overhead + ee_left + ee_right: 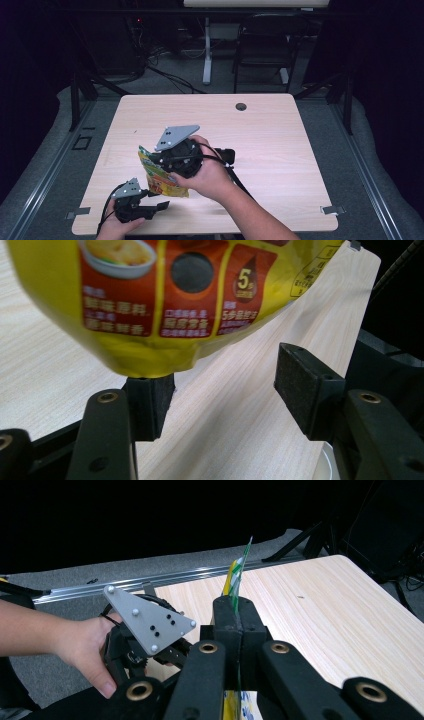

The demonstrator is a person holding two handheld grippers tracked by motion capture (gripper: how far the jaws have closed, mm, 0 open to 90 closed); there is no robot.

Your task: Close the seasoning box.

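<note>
A yellow food packet (152,173) with red and green print hangs above the front left of the wooden table (270,145). My right gripper (175,159) is shut on the packet's edge. In the right gripper view the closed jaws (239,611) pinch the thin packet (235,575), which sticks up between them. My left gripper (155,199) sits lower, near the table's front edge, and is open. In the left gripper view the packet (165,295) hangs just above the gripper (227,390), its bottom touching the left pad (149,407). The right pad (306,386) is bare.
A round cable hole (241,106) sits near the table's far edge. Tape marks (332,210) flag the front corners. Beyond the table stand a black chair (265,47) and a white desk leg (207,50) amid floor cables. Dark curtains surround the area.
</note>
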